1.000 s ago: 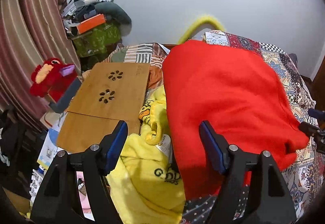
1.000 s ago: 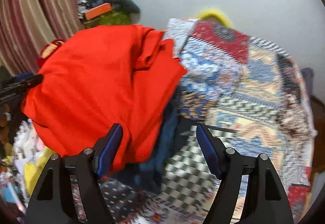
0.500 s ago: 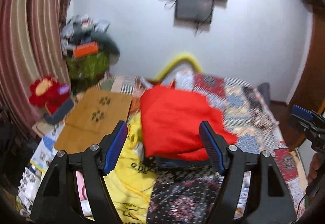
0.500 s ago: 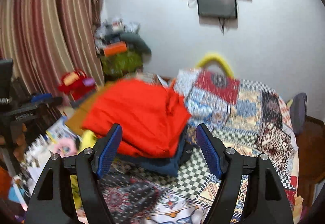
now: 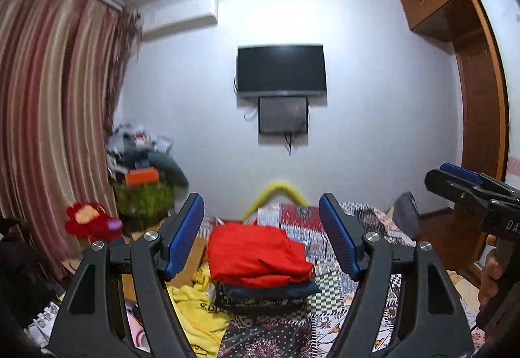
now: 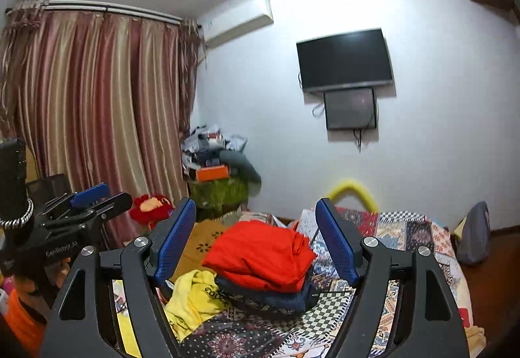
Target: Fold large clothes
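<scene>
Both tools, left (image 5: 261,236) and right (image 6: 255,236), gape empty above the folded red garment (image 5: 255,255); next, seemingly, the yellow one (image 6: 191,298).

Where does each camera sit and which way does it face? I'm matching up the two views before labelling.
Left wrist: on the left gripper, facing level across the patchwork-quilted bed to the wall-mounted black television; right gripper and a hand at right edge.
Right wrist: on the right gripper, same direction; left gripper at left.
Shared: folded red garment on a dark blue one, crumpled yellow garment.
</scene>
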The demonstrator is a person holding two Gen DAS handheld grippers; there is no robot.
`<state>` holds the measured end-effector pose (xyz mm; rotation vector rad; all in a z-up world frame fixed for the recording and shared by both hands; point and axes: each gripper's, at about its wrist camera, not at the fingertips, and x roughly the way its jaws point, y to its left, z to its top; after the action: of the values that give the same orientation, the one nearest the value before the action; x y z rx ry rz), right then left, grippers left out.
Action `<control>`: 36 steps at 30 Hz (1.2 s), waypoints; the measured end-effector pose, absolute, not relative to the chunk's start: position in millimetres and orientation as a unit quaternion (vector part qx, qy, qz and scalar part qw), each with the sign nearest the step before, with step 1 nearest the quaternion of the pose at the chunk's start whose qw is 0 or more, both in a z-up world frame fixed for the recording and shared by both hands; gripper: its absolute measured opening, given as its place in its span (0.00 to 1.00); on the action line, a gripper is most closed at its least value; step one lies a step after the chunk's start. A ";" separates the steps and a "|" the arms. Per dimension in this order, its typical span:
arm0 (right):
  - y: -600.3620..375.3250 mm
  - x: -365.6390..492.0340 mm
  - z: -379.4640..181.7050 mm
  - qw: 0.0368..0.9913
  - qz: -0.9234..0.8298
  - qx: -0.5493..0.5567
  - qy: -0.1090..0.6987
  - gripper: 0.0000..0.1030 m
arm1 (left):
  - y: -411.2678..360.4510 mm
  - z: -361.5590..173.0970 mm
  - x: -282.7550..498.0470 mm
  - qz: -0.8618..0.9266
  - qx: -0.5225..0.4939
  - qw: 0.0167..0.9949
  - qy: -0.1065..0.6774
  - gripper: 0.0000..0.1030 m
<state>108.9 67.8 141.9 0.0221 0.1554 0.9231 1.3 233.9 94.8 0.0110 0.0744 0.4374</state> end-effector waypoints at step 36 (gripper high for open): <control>50.3 92.4 116.1 0.924 0.374 0.002 0.083 1.00 | 205.9 58.9 -19.6 0.255 -0.008 0.966 0.035 0.97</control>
<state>92.4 50.3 116.1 0.0042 0.1702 0.7673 -19.6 205.9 58.9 -0.0154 0.0707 0.5165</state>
